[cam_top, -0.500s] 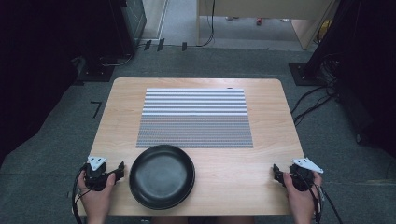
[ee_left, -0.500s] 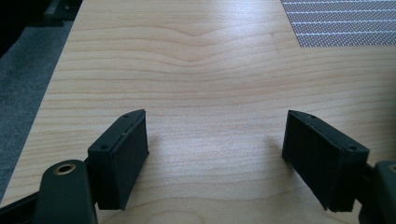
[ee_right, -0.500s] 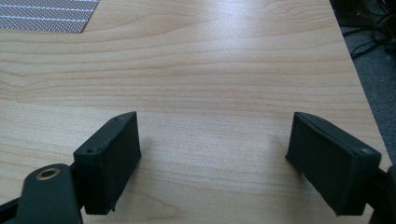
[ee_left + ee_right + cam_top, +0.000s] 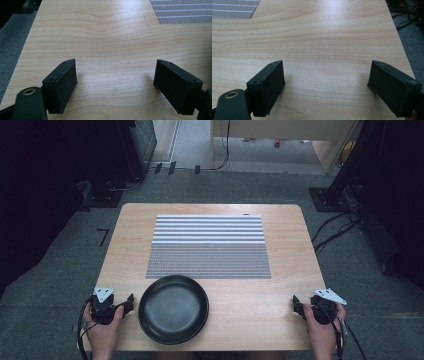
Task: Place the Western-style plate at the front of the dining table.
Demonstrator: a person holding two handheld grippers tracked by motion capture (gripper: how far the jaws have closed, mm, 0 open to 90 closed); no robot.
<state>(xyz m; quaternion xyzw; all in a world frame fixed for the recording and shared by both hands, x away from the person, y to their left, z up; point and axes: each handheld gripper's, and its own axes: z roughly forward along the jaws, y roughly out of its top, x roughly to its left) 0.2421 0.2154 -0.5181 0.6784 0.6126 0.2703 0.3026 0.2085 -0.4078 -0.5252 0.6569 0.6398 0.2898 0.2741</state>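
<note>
A black plate [image 4: 173, 308] sits at the near edge of the wooden counter [image 4: 285, 270], just short of the striped placemat [image 4: 209, 246] that lies across the middle. The plate is round and shallow, with a broad flat well and a low raised rim all the way round; its surface gives a dull sheen under the room light.

The left gripper [image 4: 127, 304] rests on the counter just beside the plate's left rim, its jaws spread wide and pointing toward the plate with nothing between them. In the left gripper view the two black pads [image 4: 62, 82] stand well apart over bare wood, with a corner of the placemat at the upper right. The right gripper [image 4: 296, 306] lies well apart from the plate, near the counter's right edge, likewise released and empty; the right gripper view shows its pads [image 4: 268, 85] parted over bare counter.

The plate looks stiff and probably ceramic or melamine, so it should be moderately heavy for its size and will not flex under a pinch. The smooth finish is likely slippery, and a ceramic plate would chip or break if dropped. The rim is the only sensible hold: one jaw over the top of the lip, the other slid beneath it, at the left side nearest the left gripper. Held at one edge the plate will want to tip downward, so a firm pinch is called for.
</note>
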